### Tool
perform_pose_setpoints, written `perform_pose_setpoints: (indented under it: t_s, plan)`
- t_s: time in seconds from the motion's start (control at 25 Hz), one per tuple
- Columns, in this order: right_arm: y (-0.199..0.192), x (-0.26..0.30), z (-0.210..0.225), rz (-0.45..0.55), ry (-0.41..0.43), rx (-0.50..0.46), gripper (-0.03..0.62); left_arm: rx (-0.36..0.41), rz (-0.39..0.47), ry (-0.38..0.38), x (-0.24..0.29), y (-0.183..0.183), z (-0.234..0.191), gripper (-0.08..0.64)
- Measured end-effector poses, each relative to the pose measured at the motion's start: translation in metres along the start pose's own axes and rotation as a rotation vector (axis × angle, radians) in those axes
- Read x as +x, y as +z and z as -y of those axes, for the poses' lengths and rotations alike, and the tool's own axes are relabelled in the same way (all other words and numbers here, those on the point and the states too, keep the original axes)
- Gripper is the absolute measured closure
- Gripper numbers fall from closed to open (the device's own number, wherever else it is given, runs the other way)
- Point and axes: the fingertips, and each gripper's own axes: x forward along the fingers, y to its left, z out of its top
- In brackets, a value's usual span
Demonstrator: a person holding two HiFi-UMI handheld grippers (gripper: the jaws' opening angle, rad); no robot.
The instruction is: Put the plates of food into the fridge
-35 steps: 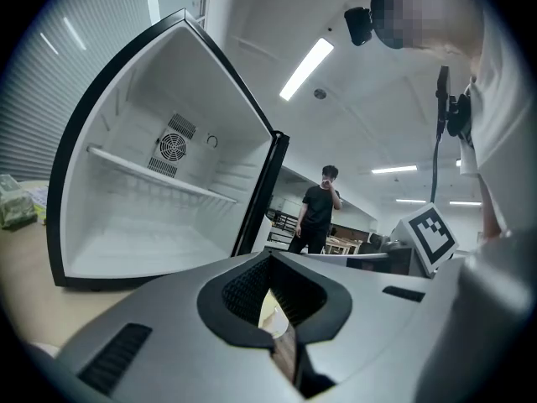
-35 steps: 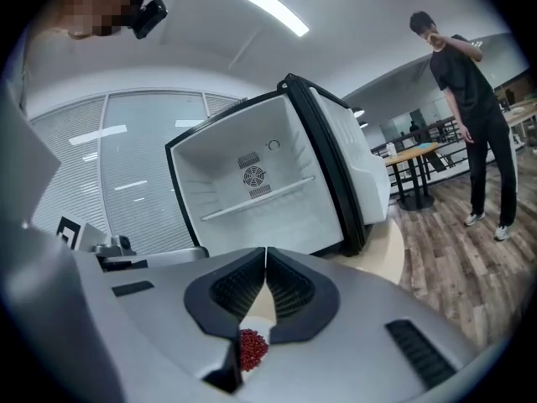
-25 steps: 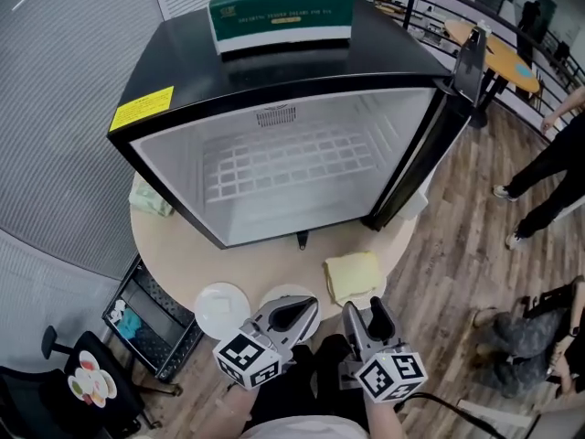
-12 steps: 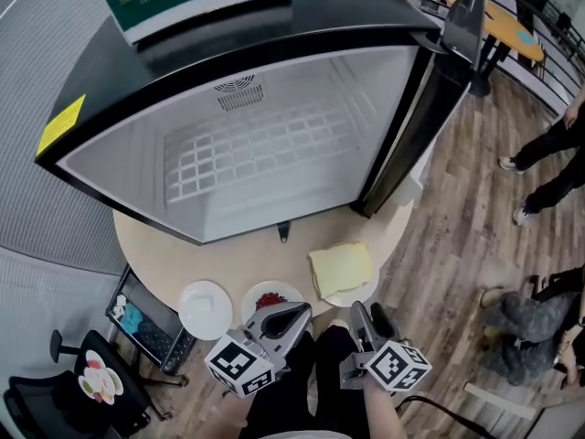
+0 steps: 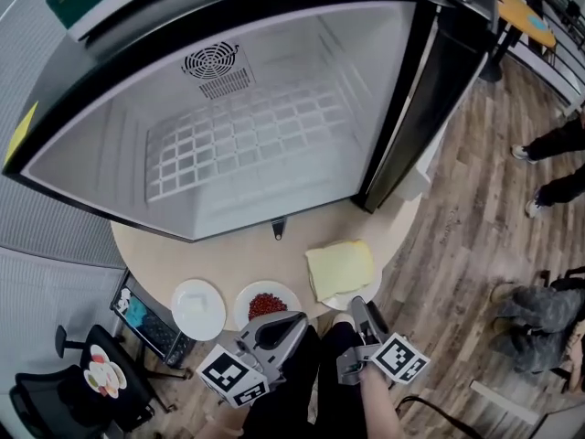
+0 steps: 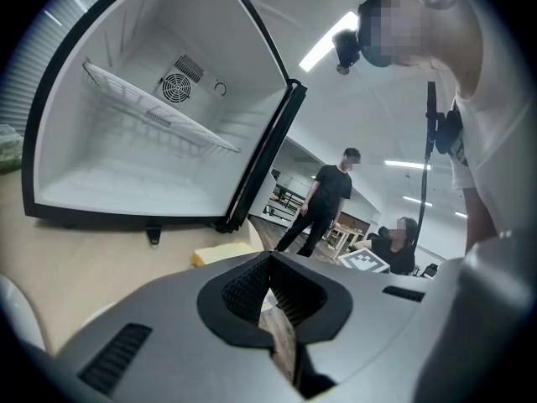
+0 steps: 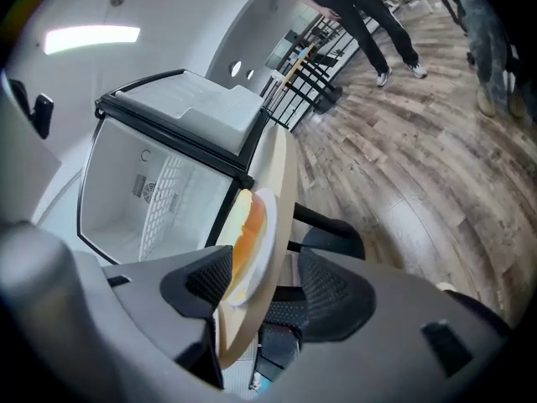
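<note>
Yellow food on its plate (image 7: 269, 225) at the table's (image 5: 228, 263) near right edge, now straddled by the lowered right gripper (image 7: 268, 285), jaws just opened wide, not yet gripping; left gripper (image 5: 277, 329) pinched together, empty; fridge (image 5: 228, 135) open beyond.

Black-cased fridge (image 5: 274, 172) with white interior; beige round worktop (image 5: 228, 263); white round plate holding red food (image 5: 265, 303); pale yellow food slab (image 5: 340, 268).
</note>
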Motion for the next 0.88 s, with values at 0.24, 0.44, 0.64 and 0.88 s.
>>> perform_pose_setpoints:
  t_s: [0.24,0.44,0.64,0.88]
  plan:
    - [0.006,0.005,0.007,0.011,0.035,0.059,0.336,-0.007,-0.004,0.002,0.007,-0.006,-0.002,0.555]
    - [0.007,0.010,0.001,0.040,0.062,0.109,0.546,-0.011,-0.003,0.002,0.011,-0.007,-0.002,0.555]
    - [0.011,0.012,-0.004,0.051,0.152,0.252,0.568,-0.015,0.002,0.011,0.009,-0.007,-0.003,0.555]
    - [0.013,0.011,-0.007,0.061,0.190,0.303,0.574,-0.020,0.009,0.027,0.002,-0.007,-0.003,0.555]
